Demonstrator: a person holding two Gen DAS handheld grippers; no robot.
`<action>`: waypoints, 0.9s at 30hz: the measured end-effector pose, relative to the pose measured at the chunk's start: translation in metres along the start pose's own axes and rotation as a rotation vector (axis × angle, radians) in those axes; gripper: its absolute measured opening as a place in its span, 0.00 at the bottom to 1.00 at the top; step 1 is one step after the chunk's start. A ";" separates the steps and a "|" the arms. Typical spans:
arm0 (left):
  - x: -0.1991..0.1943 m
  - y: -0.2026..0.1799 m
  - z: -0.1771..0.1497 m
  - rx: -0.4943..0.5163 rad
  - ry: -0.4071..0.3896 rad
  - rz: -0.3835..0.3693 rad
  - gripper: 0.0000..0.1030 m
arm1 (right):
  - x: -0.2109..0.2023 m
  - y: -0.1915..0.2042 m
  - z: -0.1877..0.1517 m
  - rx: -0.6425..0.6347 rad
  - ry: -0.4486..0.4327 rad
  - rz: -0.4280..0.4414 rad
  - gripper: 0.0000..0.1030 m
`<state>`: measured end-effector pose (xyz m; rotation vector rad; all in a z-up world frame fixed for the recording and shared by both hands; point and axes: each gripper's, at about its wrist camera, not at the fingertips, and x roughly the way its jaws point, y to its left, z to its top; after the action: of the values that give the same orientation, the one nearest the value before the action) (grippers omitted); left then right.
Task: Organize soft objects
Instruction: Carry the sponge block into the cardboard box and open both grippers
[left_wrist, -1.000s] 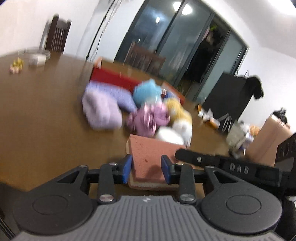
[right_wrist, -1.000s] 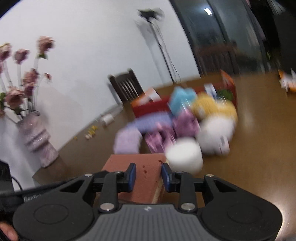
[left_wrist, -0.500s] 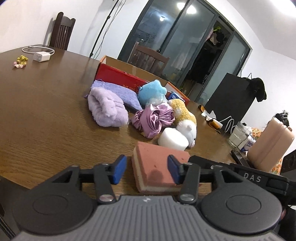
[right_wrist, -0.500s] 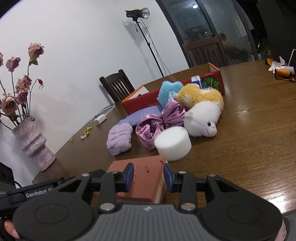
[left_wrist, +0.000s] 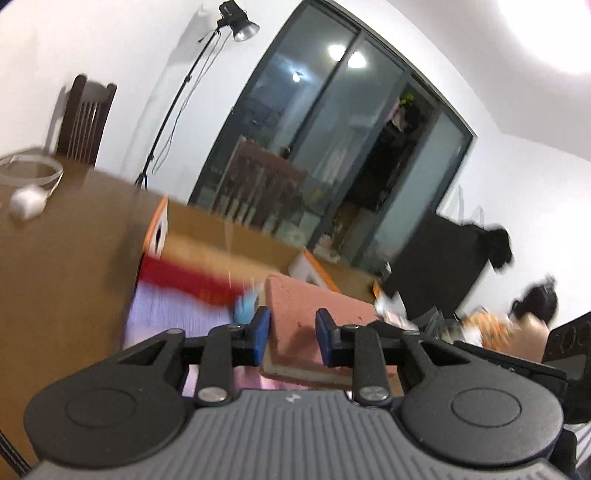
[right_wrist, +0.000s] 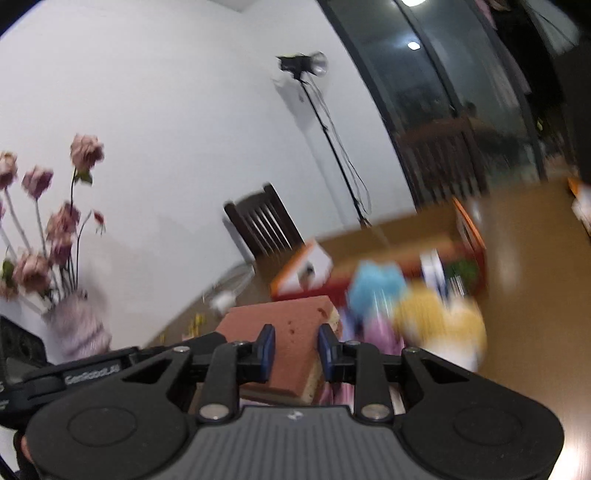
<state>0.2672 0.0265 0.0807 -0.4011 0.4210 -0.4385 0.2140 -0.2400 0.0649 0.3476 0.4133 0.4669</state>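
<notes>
White walls and dark glass doors (left_wrist: 332, 155) back a brown wooden surface (left_wrist: 66, 266), much of it smeared by motion blur. Left hand-held gripper (left_wrist: 291, 334): its blue pads have just been closing and now press on the near left end of a reddish sponge (left_wrist: 314, 317), which hangs clear of the surface. Right hand-held gripper (right_wrist: 293, 349): its jaws have likewise just been closing, and they pinch the same sponge (right_wrist: 291, 332) at its right end, so the block is carried between the two. In the right wrist view the sponge shows a pale lower layer under the red top. Just beyond it lies a heap of soft things: a purple cloth (left_wrist: 173, 306) to the left, a blue plush (right_wrist: 376, 284) in the middle, a yellow plush (right_wrist: 439, 325) to the right, and something pink under the sponge, too blurred to name. Behind the heap stands an open red box (left_wrist: 192, 277) with orange flaps. Farther left on the surface sits a white charger (left_wrist: 26, 201) with its cable. A dark chair (left_wrist: 86, 118) and a lamp stand (left_wrist: 229, 22) stand at the far wall; in the right wrist view a vase (right_wrist: 79, 328) of pink roses is at the left edge.
</notes>
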 end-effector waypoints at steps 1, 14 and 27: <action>0.021 0.004 0.021 -0.004 -0.001 0.013 0.26 | 0.017 -0.003 0.019 -0.006 0.001 0.001 0.24; 0.274 0.094 0.123 0.000 0.237 0.300 0.27 | 0.325 -0.115 0.153 0.239 0.309 -0.097 0.24; 0.267 0.086 0.130 0.099 0.236 0.356 0.47 | 0.359 -0.125 0.146 0.218 0.335 -0.152 0.26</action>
<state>0.5753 0.0051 0.0701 -0.1724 0.6837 -0.1583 0.6175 -0.1996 0.0313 0.4465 0.8145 0.3312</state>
